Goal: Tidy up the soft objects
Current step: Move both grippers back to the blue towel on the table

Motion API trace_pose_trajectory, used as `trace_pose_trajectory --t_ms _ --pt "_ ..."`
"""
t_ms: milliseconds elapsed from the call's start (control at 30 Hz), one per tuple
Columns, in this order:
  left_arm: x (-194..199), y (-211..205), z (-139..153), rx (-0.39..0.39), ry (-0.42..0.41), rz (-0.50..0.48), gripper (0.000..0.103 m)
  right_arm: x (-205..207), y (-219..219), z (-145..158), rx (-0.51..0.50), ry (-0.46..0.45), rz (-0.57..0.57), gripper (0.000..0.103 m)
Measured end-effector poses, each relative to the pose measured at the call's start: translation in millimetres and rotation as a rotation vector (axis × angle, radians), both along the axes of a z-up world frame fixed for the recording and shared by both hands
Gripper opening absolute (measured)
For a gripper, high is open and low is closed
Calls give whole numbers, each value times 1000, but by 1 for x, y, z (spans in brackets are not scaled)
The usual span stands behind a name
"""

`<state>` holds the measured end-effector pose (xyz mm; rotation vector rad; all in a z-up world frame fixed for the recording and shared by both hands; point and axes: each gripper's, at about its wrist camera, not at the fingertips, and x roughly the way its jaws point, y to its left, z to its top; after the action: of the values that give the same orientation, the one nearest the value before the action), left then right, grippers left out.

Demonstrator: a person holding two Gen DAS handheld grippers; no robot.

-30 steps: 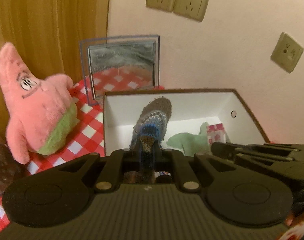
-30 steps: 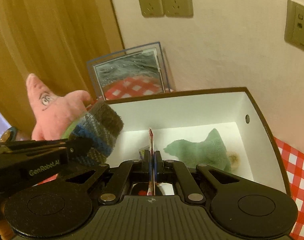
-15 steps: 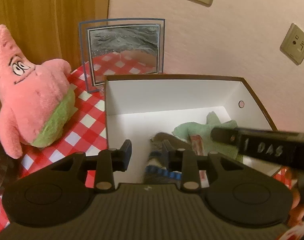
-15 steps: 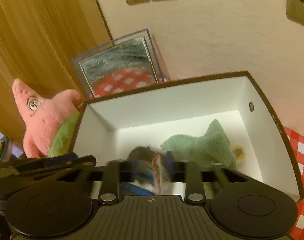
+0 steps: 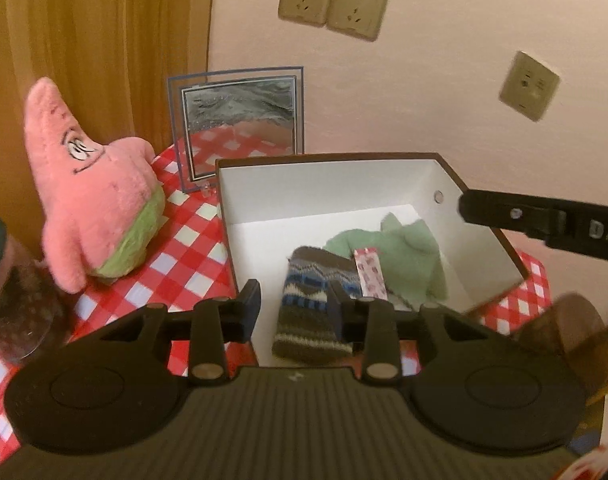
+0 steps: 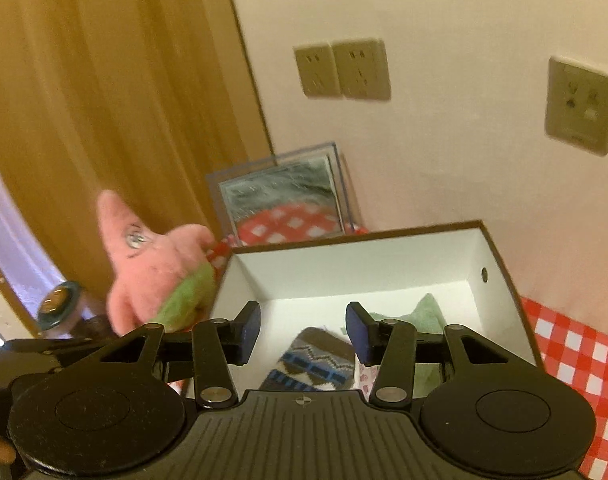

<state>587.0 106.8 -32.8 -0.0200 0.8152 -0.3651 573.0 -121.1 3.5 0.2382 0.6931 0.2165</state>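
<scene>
Hovering over the open white box [image 5: 479, 216], both grippers empty. Left gripper [image 5: 292, 304]: jaws spread and opening, nothing pinched; the knitted sock [image 5: 311, 312] lies on the box floor below and just ahead of its fingertips, loose. Right gripper [image 6: 302, 330]: jaws likewise spread and opening, nothing between the pads; same sock showing beneath the gap. A pink patterned strip [image 5: 368, 272] lies just right of the sock, resting partly on a green plush cloth [image 5: 403, 252] at the far right of the box floor.

Judged step: clearing away from the box after release, then on to the next soft item. The pink starfish plush [image 5: 92, 200] sits outside the box, well left of the left gripper, on the red checked tablecloth [image 5: 184, 248].

To do it well: lift straight clear of the box rim before swinging left. Take the plush by an arm or its narrow top. Mind the glass jar [image 5: 12, 292] beside it and the clear picture frame [image 5: 240, 124] behind.
</scene>
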Motion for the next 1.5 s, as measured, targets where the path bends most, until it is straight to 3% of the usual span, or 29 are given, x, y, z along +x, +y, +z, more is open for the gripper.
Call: trace_pose_trajectory --t_ms 300,700,1033,1500 --pt "-80 16 30 31 -64 -14 32 -101 -8 22 0 -71 13 48" --pt "-190 42 50 29 -111 -23 33 -219 -25 30 50 -37 -26 48" --pt "-262 58 20 16 -15 -6 33 -281 -29 15 37 47 -61 48" --pt "-325 54 -34 28 96 -35 33 -364 -12 -64 30 270 -84 48"
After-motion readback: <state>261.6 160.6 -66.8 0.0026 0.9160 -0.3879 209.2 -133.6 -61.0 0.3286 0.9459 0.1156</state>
